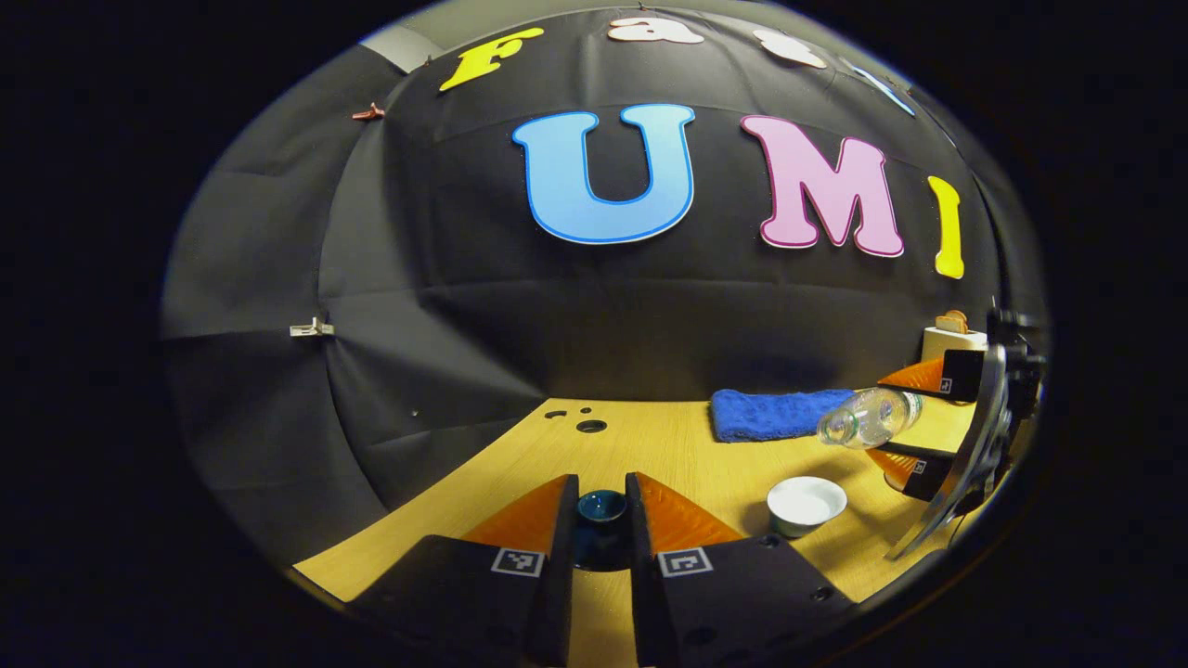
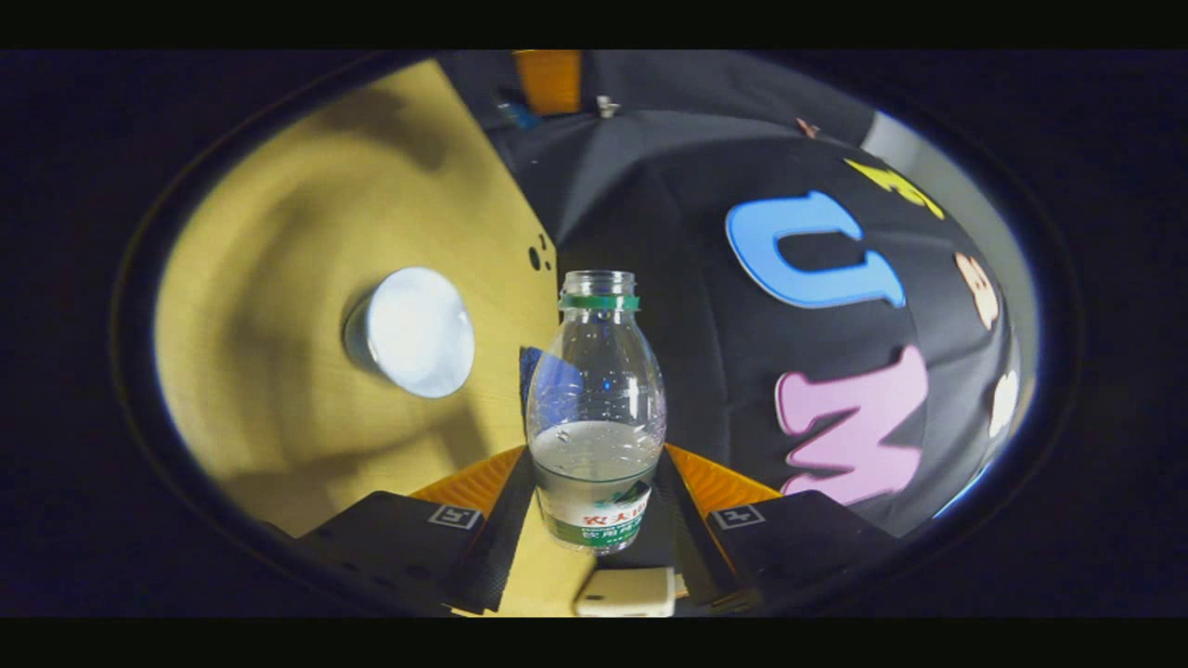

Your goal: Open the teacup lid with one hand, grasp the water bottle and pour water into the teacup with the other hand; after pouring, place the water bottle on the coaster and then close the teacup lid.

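My left gripper (image 1: pixel 600 520) hangs low over the wooden table (image 1: pixel 668 445), shut on a dark blue teacup lid (image 1: pixel 601 507) between its fingers. To its right the white teacup (image 1: pixel 806 504) stands uncovered. Above and to the right of the cup, my right gripper (image 1: pixel 898 419) holds a clear, uncapped water bottle (image 1: pixel 858 419) tilted on its side, mouth toward the cup. In the right gripper view that gripper (image 2: pixel 594 506) is shut on the bottle (image 2: pixel 594 399) at its label. The bottle is partly filled and has a green neck ring. The teacup (image 2: pixel 408 332) lies off to the left of its mouth.
A folded blue towel (image 1: pixel 770 414) lies at the back of the table by the wall. A white box with a brown top (image 1: pixel 951 339) stands at the far right. Small holes (image 1: pixel 591 426) mark the tabletop at the back. A pale block (image 2: pixel 624 592) shows below the bottle.
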A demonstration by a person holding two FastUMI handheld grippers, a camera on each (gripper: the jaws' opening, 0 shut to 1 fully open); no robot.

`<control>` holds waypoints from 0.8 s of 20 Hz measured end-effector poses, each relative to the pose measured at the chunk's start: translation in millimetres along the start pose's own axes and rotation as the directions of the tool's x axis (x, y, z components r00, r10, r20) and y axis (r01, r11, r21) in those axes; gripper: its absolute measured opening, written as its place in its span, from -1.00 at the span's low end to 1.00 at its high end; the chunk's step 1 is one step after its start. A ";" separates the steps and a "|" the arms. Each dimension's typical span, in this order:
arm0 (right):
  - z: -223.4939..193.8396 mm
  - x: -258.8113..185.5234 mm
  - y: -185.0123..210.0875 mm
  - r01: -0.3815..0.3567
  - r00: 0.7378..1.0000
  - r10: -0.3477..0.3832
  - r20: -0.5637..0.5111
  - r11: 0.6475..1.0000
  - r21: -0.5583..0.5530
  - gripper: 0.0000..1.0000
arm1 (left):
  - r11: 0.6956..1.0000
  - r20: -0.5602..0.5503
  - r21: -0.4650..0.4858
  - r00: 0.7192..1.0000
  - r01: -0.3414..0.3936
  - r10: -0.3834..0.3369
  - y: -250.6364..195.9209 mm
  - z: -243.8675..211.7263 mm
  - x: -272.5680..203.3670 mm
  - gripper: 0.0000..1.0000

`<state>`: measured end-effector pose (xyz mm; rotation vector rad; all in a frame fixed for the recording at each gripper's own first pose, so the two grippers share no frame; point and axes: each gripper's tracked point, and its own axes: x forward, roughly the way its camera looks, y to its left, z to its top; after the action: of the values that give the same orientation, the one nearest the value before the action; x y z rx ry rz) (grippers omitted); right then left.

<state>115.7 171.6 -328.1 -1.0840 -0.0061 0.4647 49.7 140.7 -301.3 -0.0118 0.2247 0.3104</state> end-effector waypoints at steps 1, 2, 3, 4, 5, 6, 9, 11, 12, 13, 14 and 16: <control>1.0 -0.2 -0.4 -0.001 1.000 0.001 -0.004 0.998 0.069 0.48 | 1.000 0.001 0.001 1.000 0.003 -0.003 -2.5 1.6 0.8 -0.40; 1.3 -0.4 -3.5 0.002 1.000 -0.001 -0.007 0.989 0.146 0.49 | 1.000 0.002 0.001 1.000 0.008 -0.008 -6.7 1.7 2.1 -0.40; -0.3 -1.8 -6.5 0.004 1.000 -0.002 -0.009 0.973 0.230 0.49 | 1.000 0.001 0.000 1.000 0.013 -0.013 -9.8 2.6 3.2 -0.40; 0.0 -3.5 -10.2 0.001 1.000 0.002 -0.006 0.945 0.327 0.50 | 1.000 0.000 -0.002 1.000 0.020 -0.020 -13.9 2.9 4.7 -0.39; 2.4 -9.2 -17.5 -0.001 1.000 0.002 -0.002 0.912 0.411 0.50 | 1.000 -0.001 -0.001 1.000 0.027 -0.027 -19.0 3.4 5.9 -0.39; 4.3 -12.6 -22.4 -0.012 1.000 0.008 0.010 0.873 0.488 0.49 | 0.999 0.001 0.002 0.999 0.034 -0.034 -23.5 3.8 7.3 -0.40; 5.8 -25.8 -35.6 -0.030 0.999 0.008 0.036 0.742 0.670 0.50 | 0.998 0.003 0.001 0.998 0.057 -0.057 -38.6 5.9 9.6 -0.39; 6.7 -30.1 -44.3 -0.035 0.999 -0.005 0.051 0.661 0.749 0.49 | 0.998 0.000 -0.010 0.998 0.070 -0.070 -48.3 6.1 10.3 -0.50; 6.0 -32.1 -47.3 -0.033 0.998 -0.014 0.053 0.623 0.781 0.49 | 0.997 -0.001 -0.014 0.997 0.076 -0.076 -53.4 6.0 11.3 -0.50; 3.4 -36.7 -47.6 -0.037 0.998 -0.019 0.059 0.583 0.811 0.49 | 0.996 -0.001 -0.016 0.997 0.083 -0.083 -58.7 7.3 11.9 -0.40; 1.0 -39.3 -49.7 -0.038 0.998 -0.025 0.062 0.542 0.839 0.49 | 0.996 0.001 -0.016 0.996 0.089 -0.089 -63.7 8.0 12.7 -0.50; -11.4 -42.6 -54.8 -0.021 0.998 -0.037 0.045 0.486 0.874 0.50 | 0.995 0.005 -0.012 0.995 0.101 -0.101 -71.6 11.8 13.8 -0.50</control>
<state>99.6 125.4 -277.5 -0.0256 0.1657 0.4054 86.9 77.2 -294.6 -0.0345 0.2171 0.2107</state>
